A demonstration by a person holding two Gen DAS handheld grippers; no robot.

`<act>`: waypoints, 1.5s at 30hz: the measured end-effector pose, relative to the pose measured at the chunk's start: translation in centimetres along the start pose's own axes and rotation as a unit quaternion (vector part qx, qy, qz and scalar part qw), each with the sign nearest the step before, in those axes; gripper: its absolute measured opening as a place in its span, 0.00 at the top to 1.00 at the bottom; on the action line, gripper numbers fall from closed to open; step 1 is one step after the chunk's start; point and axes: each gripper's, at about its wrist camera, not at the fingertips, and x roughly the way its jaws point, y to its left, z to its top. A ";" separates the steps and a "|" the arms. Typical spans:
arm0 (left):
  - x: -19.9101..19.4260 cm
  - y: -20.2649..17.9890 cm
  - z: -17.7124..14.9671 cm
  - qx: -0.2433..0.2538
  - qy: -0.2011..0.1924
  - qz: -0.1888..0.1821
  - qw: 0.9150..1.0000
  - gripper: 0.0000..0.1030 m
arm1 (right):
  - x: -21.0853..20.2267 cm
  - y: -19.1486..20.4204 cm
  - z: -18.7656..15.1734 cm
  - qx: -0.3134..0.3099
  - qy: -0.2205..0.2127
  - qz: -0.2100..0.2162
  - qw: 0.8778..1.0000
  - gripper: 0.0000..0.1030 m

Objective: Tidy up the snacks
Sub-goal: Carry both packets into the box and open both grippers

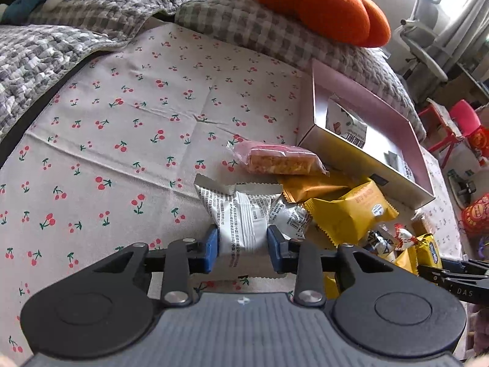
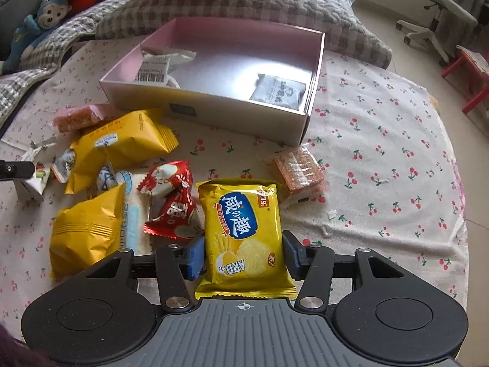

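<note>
So the left gripper (image 1: 243, 246) is clamped on a white snack packet (image 1: 241, 217) with black print. Its long axis runs straight away from the gripper, toward 12 o'clock, jagged top edge pointing away. Both blue pads (image 1: 211, 252) press its sides near the lower half. The packet's bottom end disappears behind the gripper body, so I can't see how far it goes.

The right gripper (image 2: 243, 255) has a yellow cracker bag (image 2: 243, 232) sitting between its fingers, also lengthwise along 12 to 6, with the big blue logo toward the far end. The pads sit just beside the bag's edges; honestly can't tell if they're actually squeezing it or only bracketing it. The near seam is partly cut off by the gripper body.

At about 12 o'clock from the right gripper there's the pink box (image 2: 316, 70), open, with a white pouch (image 2: 279, 91) in its right near corner and another white printed packet (image 2: 154, 72) at the left side. In the left wrist view the box is at 1 o'clock and its inside is mostly hidden by the wall.

Loose snacks pile up at 10 o'clock from the right gripper: yellow wrappers (image 2: 88, 235), a red-and-white candy wrapper (image 2: 172, 202), and a pink-wrapped crispy bar (image 2: 78, 117). Another clear-wrapped bar (image 2: 298, 171) lies at 1 o'clock. Everything's on a cherry-print cloth (image 2: 382, 183).
</note>
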 end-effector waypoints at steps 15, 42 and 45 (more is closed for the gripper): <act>-1.9 -2.7 2.7 -0.016 -0.031 -0.044 0.998 0.71 | -2.7 -1.6 3.1 0.072 -0.044 0.004 0.996 0.51; 7.1 -13.6 7.1 -0.002 -0.074 -0.170 0.983 0.71 | 1.3 -5.6 10.2 0.222 -0.159 0.072 0.959 0.51; 8.0 -14.1 7.1 0.001 -0.069 -0.158 0.985 0.71 | 2.2 -6.3 10.4 0.230 -0.157 0.072 0.958 0.51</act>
